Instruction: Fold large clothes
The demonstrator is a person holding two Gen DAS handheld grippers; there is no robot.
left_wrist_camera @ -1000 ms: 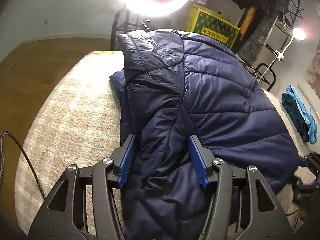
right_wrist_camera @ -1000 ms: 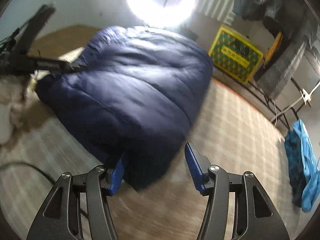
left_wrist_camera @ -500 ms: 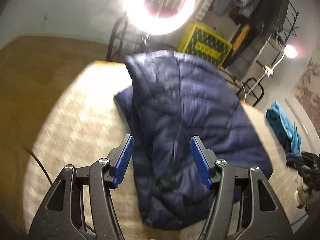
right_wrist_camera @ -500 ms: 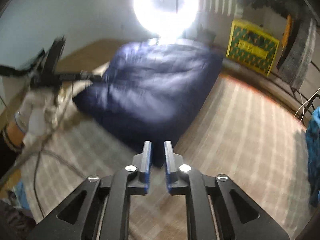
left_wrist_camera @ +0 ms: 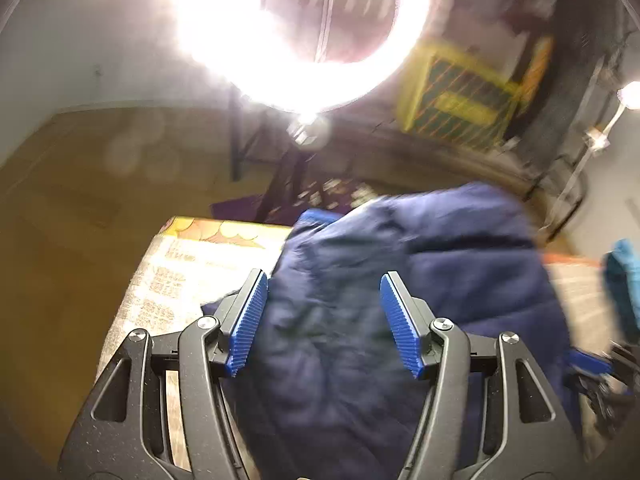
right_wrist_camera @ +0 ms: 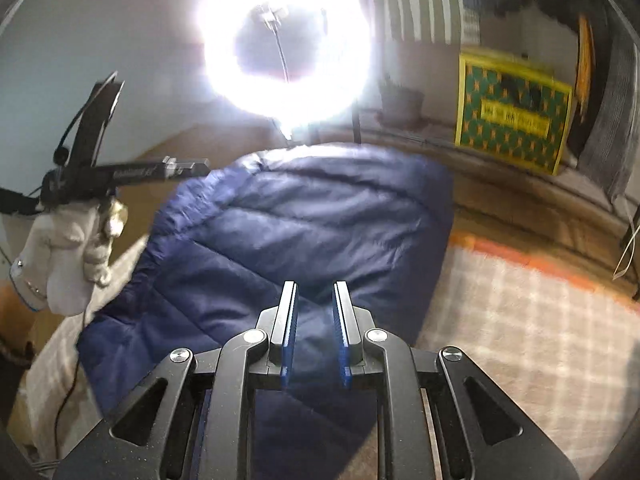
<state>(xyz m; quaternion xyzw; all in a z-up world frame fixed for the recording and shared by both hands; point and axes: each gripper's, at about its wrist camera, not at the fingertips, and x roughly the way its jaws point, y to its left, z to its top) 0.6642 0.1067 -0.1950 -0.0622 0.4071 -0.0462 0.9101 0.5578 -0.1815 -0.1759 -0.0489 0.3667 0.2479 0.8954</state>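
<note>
A navy quilted jacket (left_wrist_camera: 440, 272) lies on a beige checked cover (left_wrist_camera: 168, 288). My left gripper (left_wrist_camera: 323, 280) hovers above the jacket's left part, open wide, and its pads touch no fabric. In the right wrist view the jacket (right_wrist_camera: 304, 220) fills the middle and runs on beneath the tool. My right gripper (right_wrist_camera: 315, 286) has its fingers drawn close, with navy fabric in the narrow gap, so it looks shut on the jacket's near edge. A white-gloved hand (right_wrist_camera: 68, 256) holds the left tool at the left of that view.
A glaring ring light (right_wrist_camera: 284, 40) on a stand faces both cameras. A yellow and green crate (right_wrist_camera: 512, 112) and hanging clothes stand at the back right. A teal garment (left_wrist_camera: 624, 280) lies at the cover's right edge. Wooden floor surrounds the cover (right_wrist_camera: 520, 320).
The right jaws went from wide open beside the jacket's corner to nearly shut, and that gripper moved over the jacket. The left gripper drew back and up from the fabric, still open.
</note>
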